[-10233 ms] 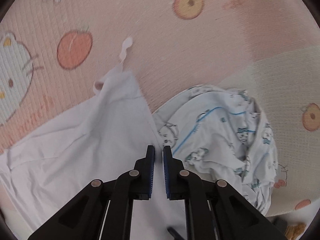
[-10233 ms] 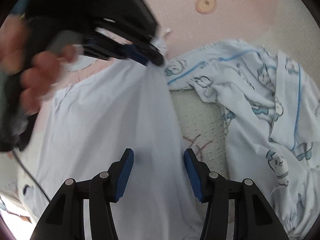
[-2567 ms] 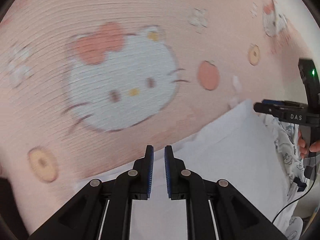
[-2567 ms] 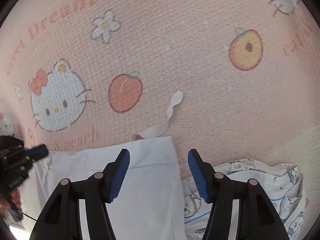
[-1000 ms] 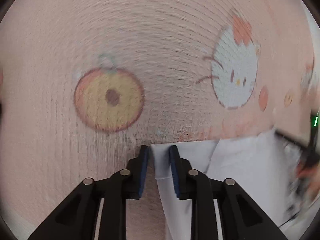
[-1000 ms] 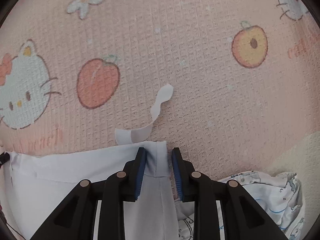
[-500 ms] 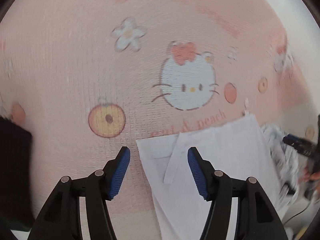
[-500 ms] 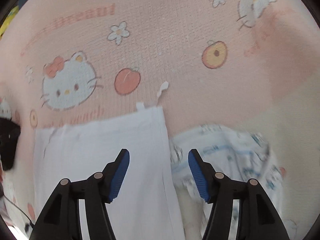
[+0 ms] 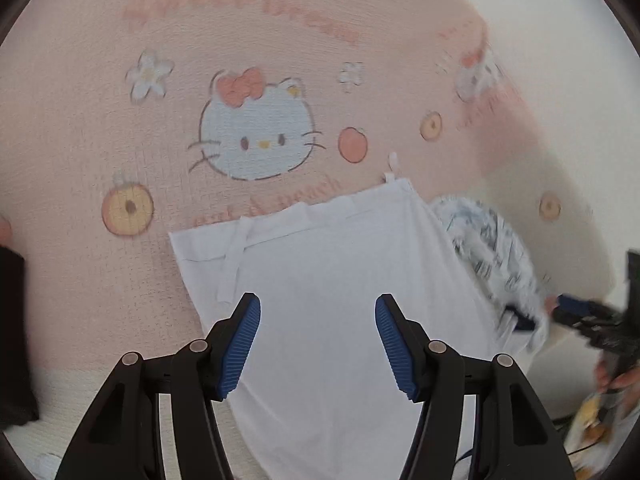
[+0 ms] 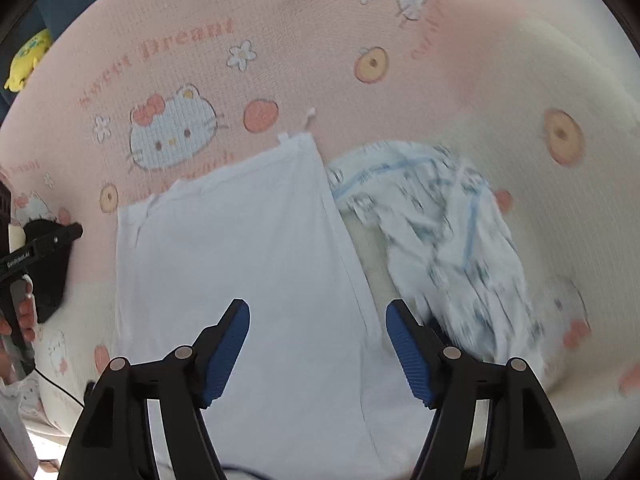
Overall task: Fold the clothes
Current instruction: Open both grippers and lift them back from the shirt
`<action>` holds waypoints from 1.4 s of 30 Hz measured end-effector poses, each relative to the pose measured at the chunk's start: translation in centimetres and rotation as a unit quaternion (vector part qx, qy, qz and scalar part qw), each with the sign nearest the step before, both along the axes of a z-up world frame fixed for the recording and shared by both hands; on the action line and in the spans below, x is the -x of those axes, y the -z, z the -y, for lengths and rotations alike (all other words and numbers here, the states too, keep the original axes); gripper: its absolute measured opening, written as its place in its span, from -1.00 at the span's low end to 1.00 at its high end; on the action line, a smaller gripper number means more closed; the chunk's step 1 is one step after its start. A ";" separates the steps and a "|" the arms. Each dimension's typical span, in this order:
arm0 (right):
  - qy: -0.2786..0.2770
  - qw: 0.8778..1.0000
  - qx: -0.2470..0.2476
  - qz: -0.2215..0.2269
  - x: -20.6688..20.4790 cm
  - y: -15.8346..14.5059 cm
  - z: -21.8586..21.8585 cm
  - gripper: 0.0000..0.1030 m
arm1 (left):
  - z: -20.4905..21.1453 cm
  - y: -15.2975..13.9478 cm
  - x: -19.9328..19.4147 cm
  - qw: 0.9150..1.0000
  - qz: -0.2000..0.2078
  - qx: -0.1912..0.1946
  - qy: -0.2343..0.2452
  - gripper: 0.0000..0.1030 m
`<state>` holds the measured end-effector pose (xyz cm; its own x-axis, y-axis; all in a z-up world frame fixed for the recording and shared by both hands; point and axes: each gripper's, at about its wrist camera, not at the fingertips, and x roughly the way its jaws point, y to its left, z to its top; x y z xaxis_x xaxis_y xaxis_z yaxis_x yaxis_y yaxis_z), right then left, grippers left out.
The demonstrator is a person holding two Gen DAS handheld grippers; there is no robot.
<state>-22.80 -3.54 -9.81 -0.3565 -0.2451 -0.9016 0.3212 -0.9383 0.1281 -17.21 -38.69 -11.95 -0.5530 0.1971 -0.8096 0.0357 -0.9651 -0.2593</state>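
Pink cartoon-print bedding [image 9: 100, 128] carries the white garment [image 9: 340, 280] spread flat, with a patterned garment [image 10: 440, 220] bunched just beside its right edge. You hold your left claw [image 9: 318, 332] and right claw [image 10: 318, 340] above the white cloth, tilted down toward it, both with jaws spread wide and gripping nothing.

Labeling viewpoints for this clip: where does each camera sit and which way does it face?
Left wrist: on the left gripper, looking down along its open fingers at the white garment on the pink cartoon blanket; right gripper at right edge.
Right wrist: on the right gripper, also open, over the same garment; left gripper and a hand at left edge.
Shared: garment, blanket, crumpled printed garment.
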 end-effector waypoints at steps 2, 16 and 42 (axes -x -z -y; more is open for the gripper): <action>0.008 1.000 0.004 -0.011 -1.9 -0.5 -0.3 0.37 | -1.5 -0.4 -0.9 0.999 -0.016 0.032 0.008 0.11; 0.113 0.983 0.141 -0.021 -12.5 -0.6 -4.2 0.38 | -8.9 -1.7 -7.9 0.988 -0.027 0.138 0.065 0.11; 0.189 0.970 0.090 -0.124 -17.6 -2.9 -11.3 0.48 | -29.0 -0.8 -11.3 0.946 -0.115 0.229 0.201 0.11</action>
